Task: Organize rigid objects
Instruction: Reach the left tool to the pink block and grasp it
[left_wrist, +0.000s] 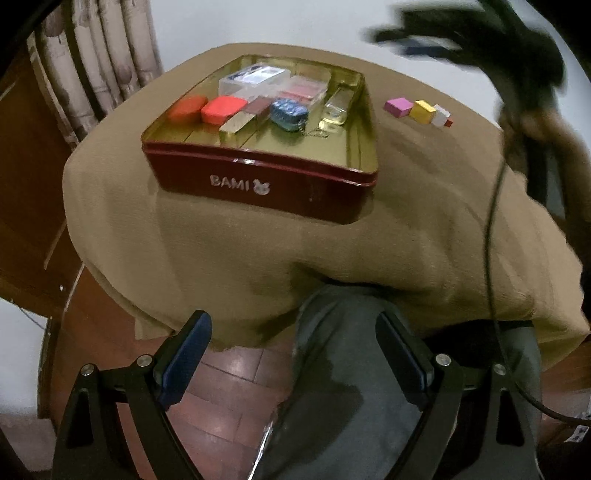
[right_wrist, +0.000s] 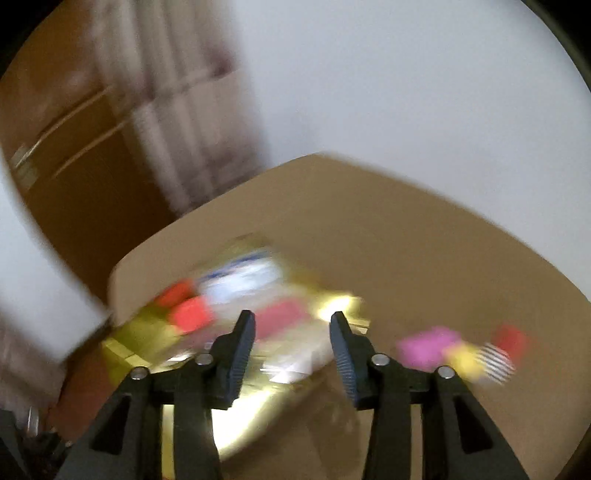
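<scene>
A red tin marked BAMI with a gold inside stands on the tan cloth. It holds two orange-red blocks, clear plastic boxes, a glittery blue piece, a gold bar and a clear bottle. To its right on the cloth lie a pink cube, a yellow cube and a white cube. My left gripper stands open and empty, back over the table's near edge. My right gripper is open with nothing between its fingers, above the blurred tin, left of the pink cube.
The right wrist view is smeared by motion. The right hand and its tool show as a dark blur above the cubes, with a black cable hanging down. A grey-trousered leg and tiled floor lie under the left gripper. Curtain and wooden cabinet stand at left.
</scene>
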